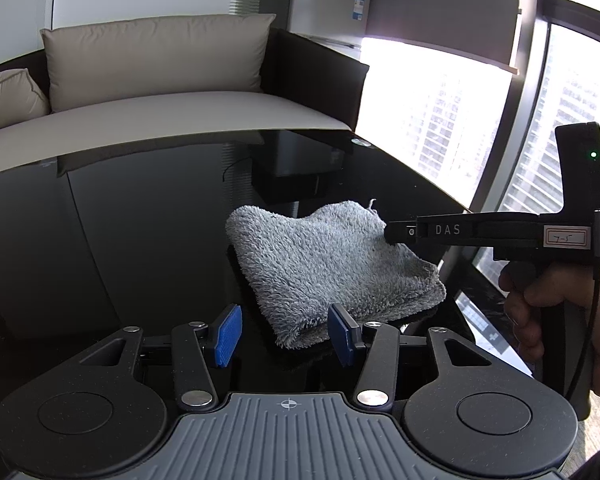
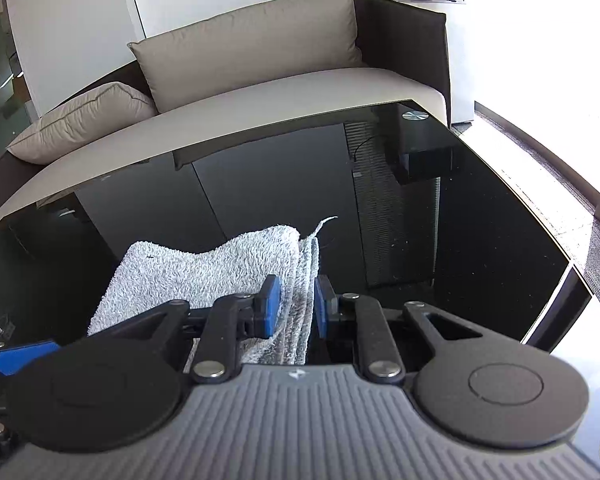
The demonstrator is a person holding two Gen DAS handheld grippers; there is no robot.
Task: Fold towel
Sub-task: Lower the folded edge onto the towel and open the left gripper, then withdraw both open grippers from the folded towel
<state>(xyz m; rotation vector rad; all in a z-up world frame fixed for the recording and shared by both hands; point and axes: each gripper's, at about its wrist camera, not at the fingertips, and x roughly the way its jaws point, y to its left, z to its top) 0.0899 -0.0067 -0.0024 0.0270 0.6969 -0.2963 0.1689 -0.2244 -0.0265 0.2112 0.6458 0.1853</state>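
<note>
Here, fluffy grey towel [image 1: 332, 264], folded.

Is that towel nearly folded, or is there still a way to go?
Partly. The grey towel already lies doubled in layers on the black glass table. The right gripper pinches its stacked edge, lifting it. The left gripper hangs open at the near corner. Another fold and flattening probably remain.

The towel [image 1: 332, 268] lies on the table [image 1: 140, 220], sofa [image 1: 160, 92] behind.
</note>
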